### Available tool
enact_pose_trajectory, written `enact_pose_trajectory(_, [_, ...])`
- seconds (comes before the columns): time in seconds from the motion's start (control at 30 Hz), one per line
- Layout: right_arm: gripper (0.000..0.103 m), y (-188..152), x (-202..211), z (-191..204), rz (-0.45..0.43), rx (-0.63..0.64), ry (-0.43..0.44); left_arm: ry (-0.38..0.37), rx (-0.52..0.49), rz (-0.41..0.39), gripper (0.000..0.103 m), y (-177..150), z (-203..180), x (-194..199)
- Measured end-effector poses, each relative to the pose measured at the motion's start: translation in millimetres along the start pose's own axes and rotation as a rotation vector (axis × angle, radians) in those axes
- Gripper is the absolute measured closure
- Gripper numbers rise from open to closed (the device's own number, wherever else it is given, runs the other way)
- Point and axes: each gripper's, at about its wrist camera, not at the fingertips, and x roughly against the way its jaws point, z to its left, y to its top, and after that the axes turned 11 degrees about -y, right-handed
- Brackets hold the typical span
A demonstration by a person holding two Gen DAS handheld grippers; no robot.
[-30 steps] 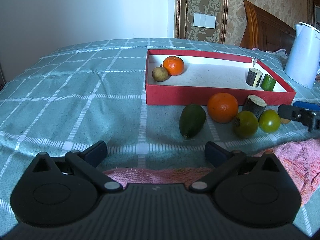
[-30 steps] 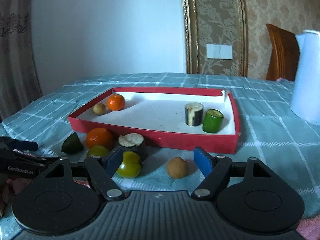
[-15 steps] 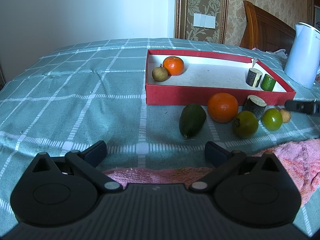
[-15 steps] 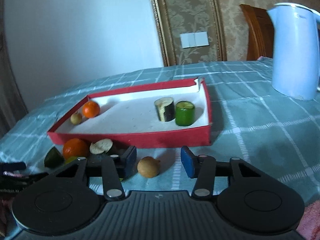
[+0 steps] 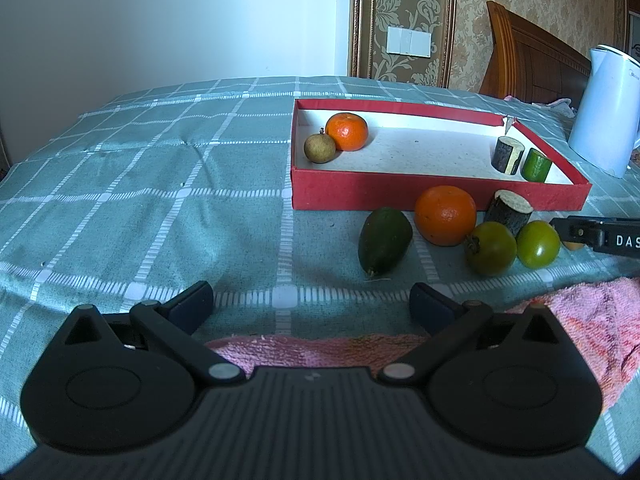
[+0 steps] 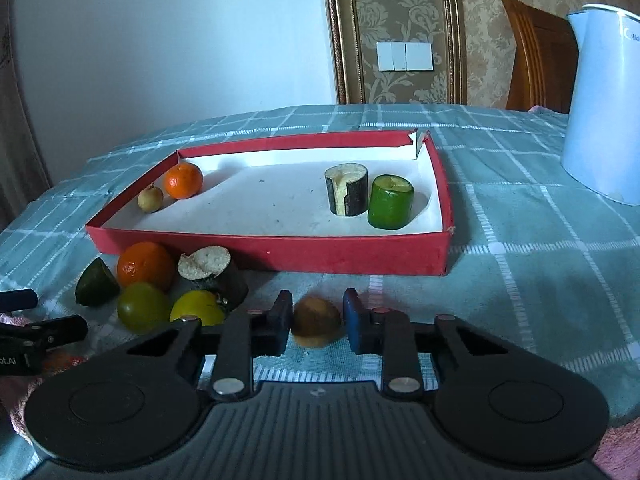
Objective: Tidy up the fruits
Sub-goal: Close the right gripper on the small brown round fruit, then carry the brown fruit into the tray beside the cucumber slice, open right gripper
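A red box (image 6: 268, 254) holds a tangerine (image 6: 184, 180), a small brown fruit (image 6: 150, 198), an eggplant piece (image 6: 347, 195) and a cucumber piece (image 6: 390, 202). In front of it lie an orange (image 5: 445, 214), a dark green fruit (image 5: 384, 238), two green tomatoes (image 5: 491, 248) and another eggplant piece (image 5: 508, 214). My right gripper (image 6: 318, 312) is closing, its pads against both sides of a loose brown fruit (image 6: 316, 320) on the cloth. My left gripper (image 5: 312, 302) is open over a pink towel's edge, nothing between its fingers.
A white kettle (image 6: 604, 100) stands right of the box on the checked green cloth (image 5: 160, 200). The pink towel (image 5: 580, 320) lies at the near edge. A wooden headboard (image 5: 532, 60) and a wall are behind.
The right gripper's jaws have narrowed from wide apart to the sides of the loose brown fruit, and it has shifted right past the green tomato. The left gripper has not moved.
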Motion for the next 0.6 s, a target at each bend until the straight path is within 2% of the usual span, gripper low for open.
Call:
enact_pose_trajectory(0.37, [0.079,-0.3,2.3,-4.4,-0.007,-0.036,0.010,0.000,0.000,0.000,0.000,-0.2,0.0,0.0])
enact_pose_trajectory(0.6, [0.078,17.0,12.8,3.6,-0.091,0.029,-0.040,0.000,0.000,-0.001,0.000,-0.2,0.2,-0.3])
